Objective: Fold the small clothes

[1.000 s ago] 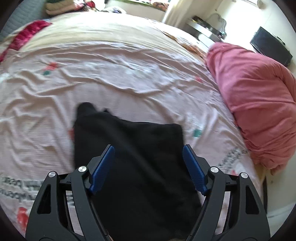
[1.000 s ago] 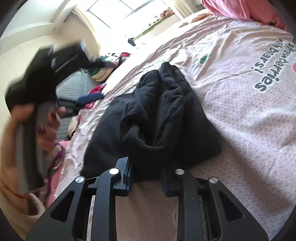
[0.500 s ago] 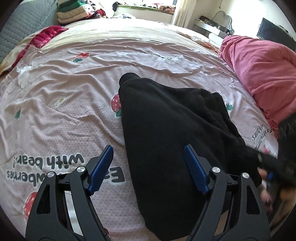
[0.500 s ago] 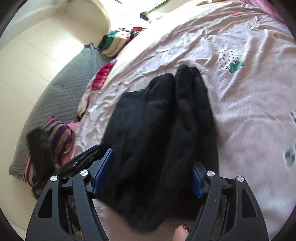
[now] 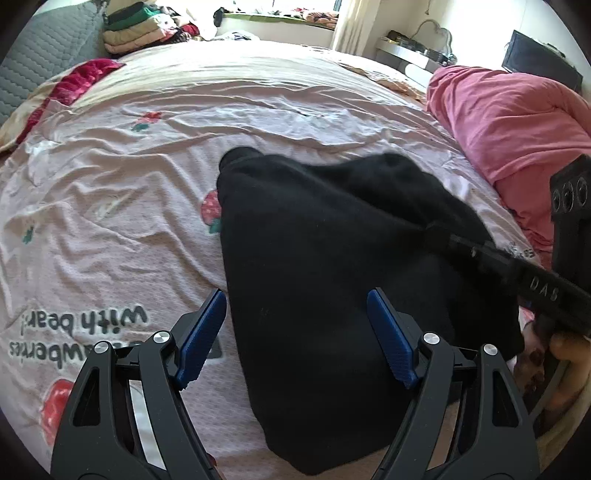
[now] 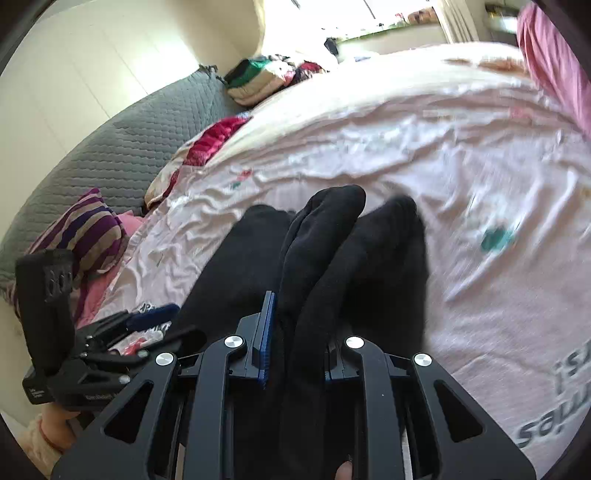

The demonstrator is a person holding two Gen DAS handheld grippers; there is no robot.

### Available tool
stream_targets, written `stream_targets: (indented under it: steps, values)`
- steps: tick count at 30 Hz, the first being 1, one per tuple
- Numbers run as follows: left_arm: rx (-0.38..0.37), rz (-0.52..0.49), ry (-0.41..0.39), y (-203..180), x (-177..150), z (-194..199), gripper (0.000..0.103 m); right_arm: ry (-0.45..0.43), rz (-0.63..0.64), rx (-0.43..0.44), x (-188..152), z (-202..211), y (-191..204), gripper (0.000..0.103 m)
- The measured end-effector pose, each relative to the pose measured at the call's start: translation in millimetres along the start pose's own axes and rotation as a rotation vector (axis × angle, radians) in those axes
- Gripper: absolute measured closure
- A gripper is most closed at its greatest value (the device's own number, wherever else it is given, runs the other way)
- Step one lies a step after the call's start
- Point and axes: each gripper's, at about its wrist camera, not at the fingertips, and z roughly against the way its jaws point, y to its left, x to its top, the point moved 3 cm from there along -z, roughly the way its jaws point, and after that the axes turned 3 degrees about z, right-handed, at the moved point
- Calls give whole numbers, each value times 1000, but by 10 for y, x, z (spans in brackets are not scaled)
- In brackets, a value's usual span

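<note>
A black garment lies on a pink printed bedsheet, filling the centre and lower middle of the left wrist view, with a rounded end toward the upper centre and its bulk running down to the bottom edge. The left gripper hangs over its near part with jaws released and spread wide; its left blue pad sits over the sheet beside the cloth's left edge, its right pad over the cloth, and neither presses on anything.

The right gripper has just been closing, and in the right wrist view its 2 blue pads are clenched on a fold of the black garment, which rises between them and runs up toward the middle of the frame in 3 dark rolls. In the left wrist view the same gripper enters from the right edge, its tip buried in the cloth, with a hand at lower right.

A red-pink duvet is heaped at the upper right of the left wrist view. A stack of folded clothes sits at the upper left, beside a grey quilted headboard. A striped cushion shows at the left of the right wrist view.
</note>
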Motion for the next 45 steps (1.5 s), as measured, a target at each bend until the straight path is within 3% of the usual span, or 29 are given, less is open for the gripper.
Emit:
stream_targets:
  steps: [5,9,12,21,28,29,30,31,36,40,43,45]
  values:
    - [-32,0,20,-78,-70,-33,31,55,-48,-47,-131,-132,-259,84]
    - [-39,16,29,-72,-117,-65,31,75,-108,-46,-237,-159,-352,77]
    - [-39,22,28,-54,-129,-49,31,79,-108,-62,-267,-69,-330,63]
    - [-53,33,14,-18,-188,92,31,82,-189,50,-488,273,-269,48]
    - [-94,21,45,-85,-340,153,31,96,-205,48,-570,325,-273,49]
    - [-83,13,42,-100,-369,141,31,102,-202,46,-575,306,-268,55]
    - [-76,9,42,-102,-383,128,31,108,-185,32,-584,282,-264,72]
    - [-75,12,43,-98,-393,115,31,108,-165,29,-580,268,-243,83]
    - [-76,28,33,-91,-405,152,32,20,-40,-32,-443,441,-63,84]
    - [-66,7,62,-145,-453,60,32,104,-56,-116,-548,272,-206,84]
    - [-61,5,62,-161,-470,48,32,109,-62,-134,-574,262,-217,81]
    - [-63,11,61,-154,-470,54,32,102,-51,-162,-573,311,-218,69]
